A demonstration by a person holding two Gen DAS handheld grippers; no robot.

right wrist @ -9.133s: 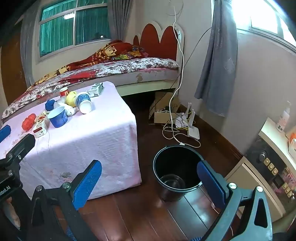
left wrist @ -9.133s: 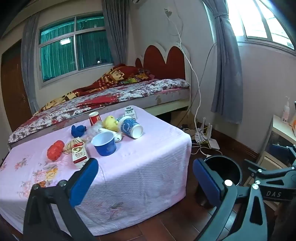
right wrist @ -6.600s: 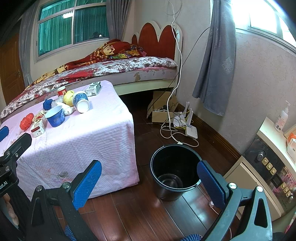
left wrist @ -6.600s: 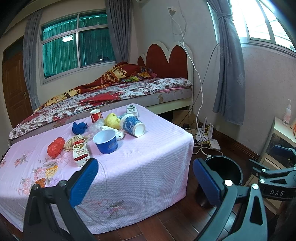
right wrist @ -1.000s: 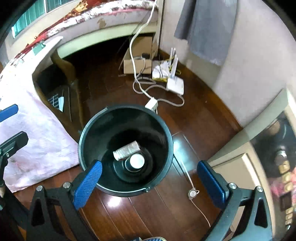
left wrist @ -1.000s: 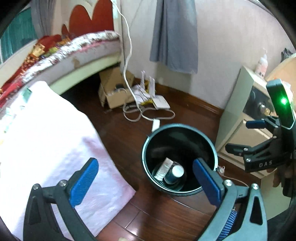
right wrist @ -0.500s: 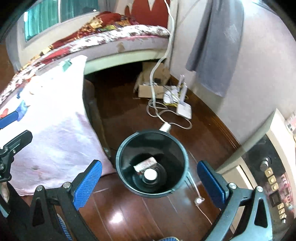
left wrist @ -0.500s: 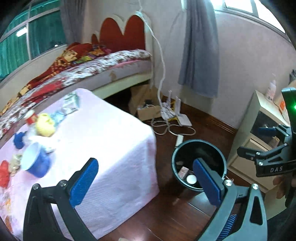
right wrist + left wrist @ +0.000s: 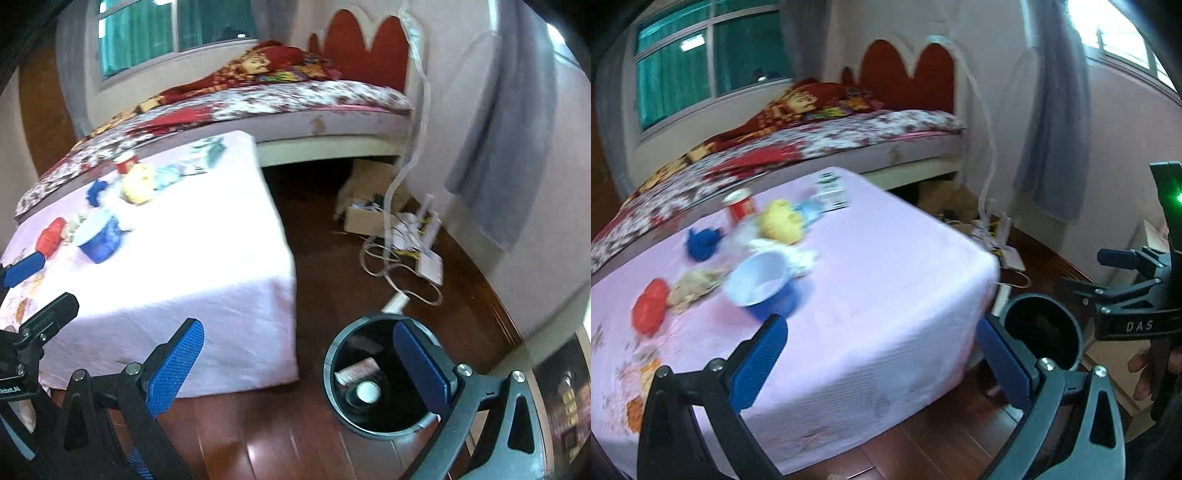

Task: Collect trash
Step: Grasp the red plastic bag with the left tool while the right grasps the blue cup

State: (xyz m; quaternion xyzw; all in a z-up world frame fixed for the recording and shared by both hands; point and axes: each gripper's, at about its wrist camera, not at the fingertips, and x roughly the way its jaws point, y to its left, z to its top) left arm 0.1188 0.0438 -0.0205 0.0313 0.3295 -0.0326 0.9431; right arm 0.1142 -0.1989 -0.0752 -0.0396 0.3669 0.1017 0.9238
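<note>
Where blurred, blue cup [image 9: 764,291], white inside

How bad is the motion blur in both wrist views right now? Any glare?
Left wrist: strong motion smear on the table items, e.g. the blue cup; the left tool stays sharp; the window top right is blown out. Right wrist: milder blur, the trash in the black bucket readable; the right tool crisp; bright glare patches on the wooden floor.
</note>
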